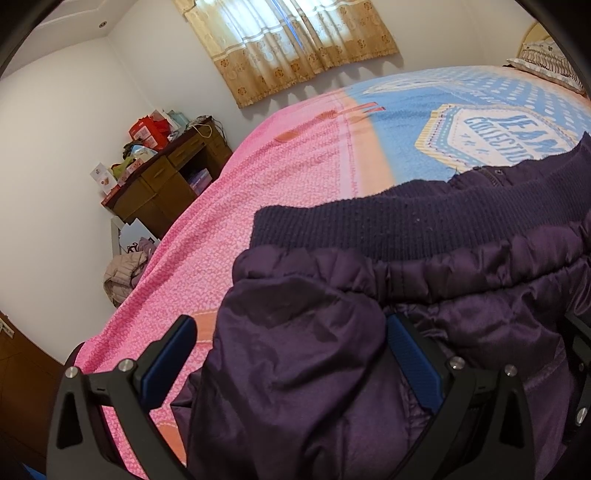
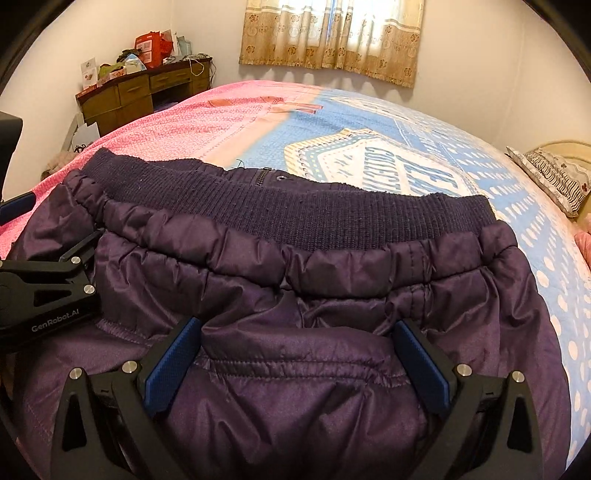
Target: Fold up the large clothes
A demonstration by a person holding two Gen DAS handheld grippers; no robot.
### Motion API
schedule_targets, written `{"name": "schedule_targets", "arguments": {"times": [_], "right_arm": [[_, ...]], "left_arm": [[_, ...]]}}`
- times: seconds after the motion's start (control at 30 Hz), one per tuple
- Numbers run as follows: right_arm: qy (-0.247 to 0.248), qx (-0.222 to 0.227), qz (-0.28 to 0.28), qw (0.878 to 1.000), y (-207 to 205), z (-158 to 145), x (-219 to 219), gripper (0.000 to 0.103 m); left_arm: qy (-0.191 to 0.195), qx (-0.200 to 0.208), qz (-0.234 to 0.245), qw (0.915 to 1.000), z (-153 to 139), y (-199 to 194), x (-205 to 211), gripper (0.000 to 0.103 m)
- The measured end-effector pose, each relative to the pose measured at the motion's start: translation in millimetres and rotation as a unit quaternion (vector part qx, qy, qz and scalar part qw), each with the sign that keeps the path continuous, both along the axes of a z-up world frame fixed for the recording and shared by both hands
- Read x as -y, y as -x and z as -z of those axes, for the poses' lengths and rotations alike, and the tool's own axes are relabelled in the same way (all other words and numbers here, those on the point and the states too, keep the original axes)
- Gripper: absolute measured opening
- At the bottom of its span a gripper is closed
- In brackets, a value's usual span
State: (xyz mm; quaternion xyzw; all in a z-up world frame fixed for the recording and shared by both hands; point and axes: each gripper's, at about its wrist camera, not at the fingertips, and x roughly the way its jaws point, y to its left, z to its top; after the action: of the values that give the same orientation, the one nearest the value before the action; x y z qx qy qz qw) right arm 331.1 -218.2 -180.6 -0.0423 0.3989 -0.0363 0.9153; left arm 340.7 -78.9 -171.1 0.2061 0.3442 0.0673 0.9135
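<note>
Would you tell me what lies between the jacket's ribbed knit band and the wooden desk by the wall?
Only pink bedspread separates the ribbed band from the desk; the right wrist view shows this.

Daylight glowed through the curtain, blowing out its middle to white. The room stayed softly lit, a warm cast on the walls. The scalloped hem threw small shadows on the wall. Both views bent hard at the edges, corners dark. The bedspread looked slightly smeared.
</note>
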Motion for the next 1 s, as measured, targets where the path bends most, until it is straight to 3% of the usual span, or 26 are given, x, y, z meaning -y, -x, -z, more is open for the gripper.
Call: {"name": "schedule_targets", "arguments": {"times": [0.13, 0.23, 0.3, 0.37, 0.43, 0.5, 0.6, 0.73, 0.77, 0.9, 1.0], "right_arm": [[0.002, 0.0, 0.0, 1.0, -2, 0, 0, 0.102], [0.004, -0.001, 0.001, 1.0, -1, -4, -2, 0.102], [-0.005, -0.004, 0.001, 1.0, 5, -11, 0, 0.102], [0.003, 0.016, 0.009, 1.0, 22, -26, -1, 0.102], [0.007, 0.068, 0.003, 0.998, 52, -50, -13, 0.102], [0.003, 0.095, -0.018, 0.995, 73, -64, -31, 0.102], [0.02, 0.133, -0.099, 0.986, 106, -77, -82, 0.102], [0.071, 0.144, -0.222, 0.962, 137, -63, -166, 0.102], [0.086, 0.144, -0.238, 0.957, 142, -56, -181, 0.102], [0.155, 0.14, -0.298, 0.931, 148, -22, -233, 0.102], [0.18, 0.137, -0.31, 0.924, 138, -9, -250, 0.102]], "left_arm": [[0.007, -0.005, 0.001, 1.0, 0, -1, 0, 0.103], [0.051, -0.039, 0.013, 0.9979, -7, -3, -14, 0.103], [0.104, -0.06, 0.028, 0.9924, -22, 2, -34, 0.103], [0.145, -0.051, 0.039, 0.9873, -41, 12, -59, 0.103], [0.187, -0.032, 0.054, 0.9803, -60, 21, -94, 0.103], [0.212, -0.043, 0.069, 0.9738, -61, 17, -116, 0.103], [0.271, -0.084, 0.091, 0.9547, -49, -4, -142, 0.103], [0.355, -0.138, 0.101, 0.9191, -22, -33, -154, 0.103], [0.38, -0.155, 0.109, 0.9052, -13, -39, -154, 0.103], [0.422, -0.188, 0.147, 0.8746, -4, -48, -140, 0.103], [0.437, -0.21, 0.162, 0.8593, 3, -61, -134, 0.103]]}}
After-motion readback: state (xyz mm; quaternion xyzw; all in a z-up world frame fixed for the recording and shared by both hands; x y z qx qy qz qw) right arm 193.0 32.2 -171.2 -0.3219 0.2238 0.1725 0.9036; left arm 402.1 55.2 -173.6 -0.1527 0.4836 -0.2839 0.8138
